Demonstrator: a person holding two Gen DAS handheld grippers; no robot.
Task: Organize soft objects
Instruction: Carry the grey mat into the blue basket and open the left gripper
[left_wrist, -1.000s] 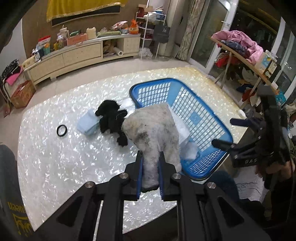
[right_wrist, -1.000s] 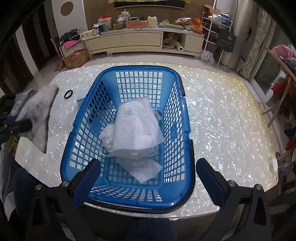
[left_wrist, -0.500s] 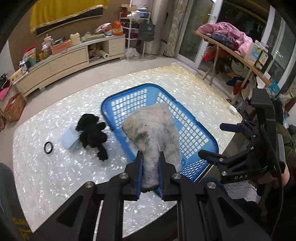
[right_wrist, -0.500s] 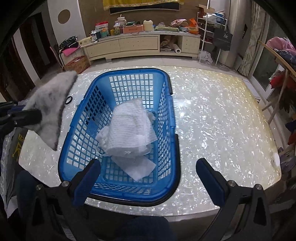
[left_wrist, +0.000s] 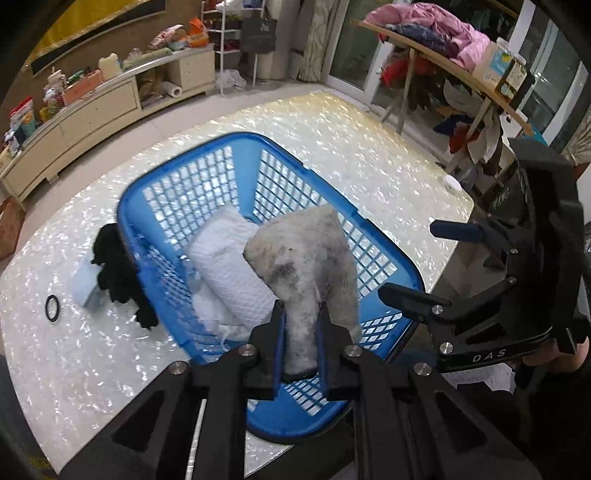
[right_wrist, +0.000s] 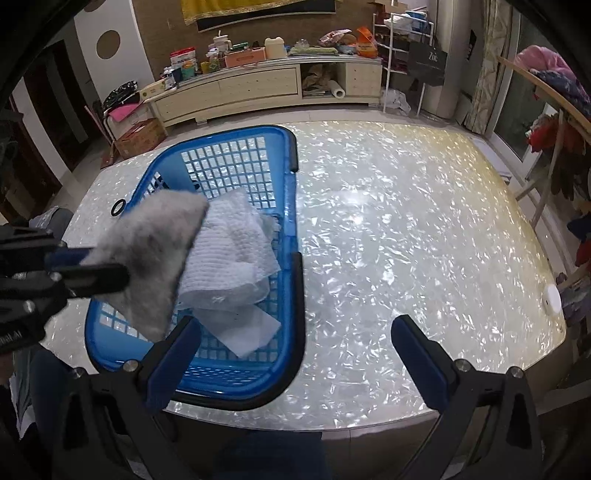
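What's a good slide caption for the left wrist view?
Left gripper holds grey fluffy cloth over blue basket.

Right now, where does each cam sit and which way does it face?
Left wrist: on the left gripper, angled down at the blue basket; its fingers clamp the grey fluffy cloth; right gripper and hand at the right edge.
Right wrist: on the right gripper, jaws wide and empty, angled down over the pearly table; left gripper at the left edge.
Shared: basket, grey cloth, white cloth.

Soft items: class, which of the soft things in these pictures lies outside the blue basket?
The black cloth, lying on the table beside the blue basket. The white towel lies inside; the grey fluffy cloth hangs above it.
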